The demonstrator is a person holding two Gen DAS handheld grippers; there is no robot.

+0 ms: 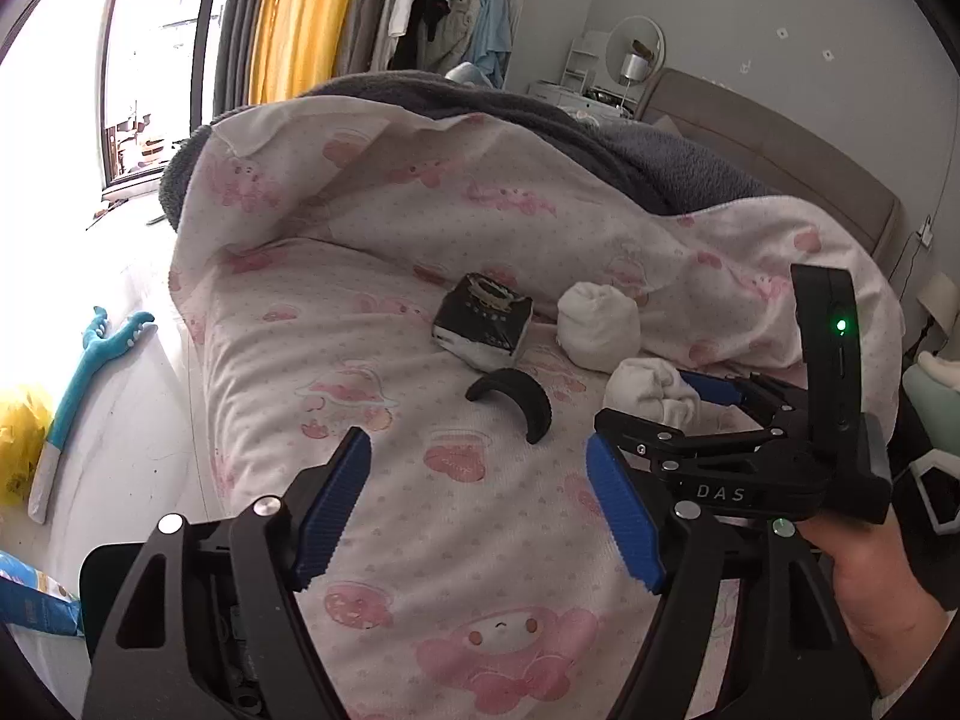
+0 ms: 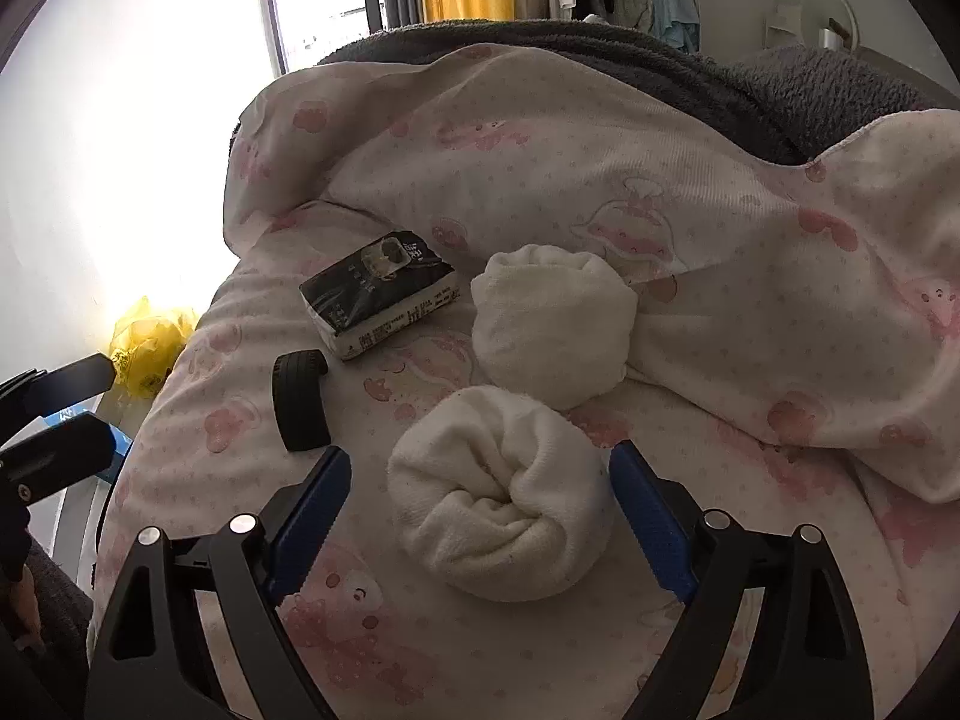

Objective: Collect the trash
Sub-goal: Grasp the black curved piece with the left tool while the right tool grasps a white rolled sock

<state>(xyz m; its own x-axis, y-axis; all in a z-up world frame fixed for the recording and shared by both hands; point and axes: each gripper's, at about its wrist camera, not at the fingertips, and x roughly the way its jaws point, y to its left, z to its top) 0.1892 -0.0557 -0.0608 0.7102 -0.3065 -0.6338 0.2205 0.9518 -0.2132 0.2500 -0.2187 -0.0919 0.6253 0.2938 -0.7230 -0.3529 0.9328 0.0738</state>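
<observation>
On the pink-patterned bed cover (image 1: pixel 432 540) lie a black tissue pack (image 1: pixel 483 321) (image 2: pixel 378 294), a curved black plastic piece (image 1: pixel 516 396) (image 2: pixel 299 399) and two rolled white sock balls (image 1: pixel 597 324) (image 1: pixel 651 390). My left gripper (image 1: pixel 480 498) is open and empty, just short of the black piece. My right gripper (image 2: pixel 480 510) is open with the nearer sock ball (image 2: pixel 501 492) between its blue fingers (image 2: pixel 651 516), not pinched. The farther sock ball (image 2: pixel 552 324) lies behind it. The right gripper also shows in the left wrist view (image 1: pixel 654 420) beside that sock ball.
A folded-back duvet and grey blanket (image 1: pixel 630 144) rise behind the objects. A yellow plastic bag (image 1: pixel 18 444) (image 2: pixel 147 342) sits on the floor left of the bed, with a blue plush toy (image 1: pixel 90 372). A headboard (image 1: pixel 780 144) and a clothes rack (image 1: pixel 444 6) stand beyond.
</observation>
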